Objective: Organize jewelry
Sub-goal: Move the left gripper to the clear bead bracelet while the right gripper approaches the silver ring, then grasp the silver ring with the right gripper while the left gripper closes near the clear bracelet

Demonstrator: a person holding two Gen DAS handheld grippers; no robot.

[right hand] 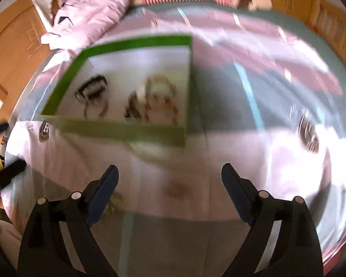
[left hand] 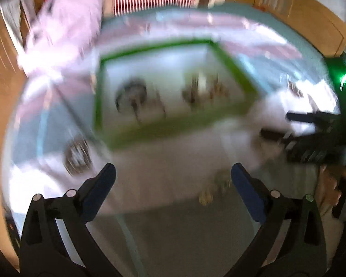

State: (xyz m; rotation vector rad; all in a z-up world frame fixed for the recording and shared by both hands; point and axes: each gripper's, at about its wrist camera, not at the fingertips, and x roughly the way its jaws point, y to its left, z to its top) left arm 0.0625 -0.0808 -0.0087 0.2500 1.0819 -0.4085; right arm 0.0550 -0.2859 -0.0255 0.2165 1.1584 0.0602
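Jewelry: most of it lies inside the green-rimmed tray (right hand: 131, 43), which sits far-centre on the bedspread (right hand: 253, 87); blur hides the details.
Bedspread: pink, grey and white patchwork covering the bed; I judge it a soft base, so the tray could tip if pushed.
Pink quilt (right hand: 92, 7): bundled at the far left, apart from the tray.
Tray contents: dark piece (right hand: 93, 92) on the left, pale beaded tangle (right hand: 156, 94) on the right; I read them as sorted by kind.
Loose gold piece (left hand: 213, 188): on the bedspread near my left gripper (left hand: 173, 175), outside the tray, likely next to collect.
Left gripper: jaws spread wide, holding nothing.
Right gripper (right hand: 170, 176): jaws likewise spread, empty, over a brownish spot (right hand: 177, 189) I cannot identify.
Risk: heavy motion blur, so I would slow down before closing.
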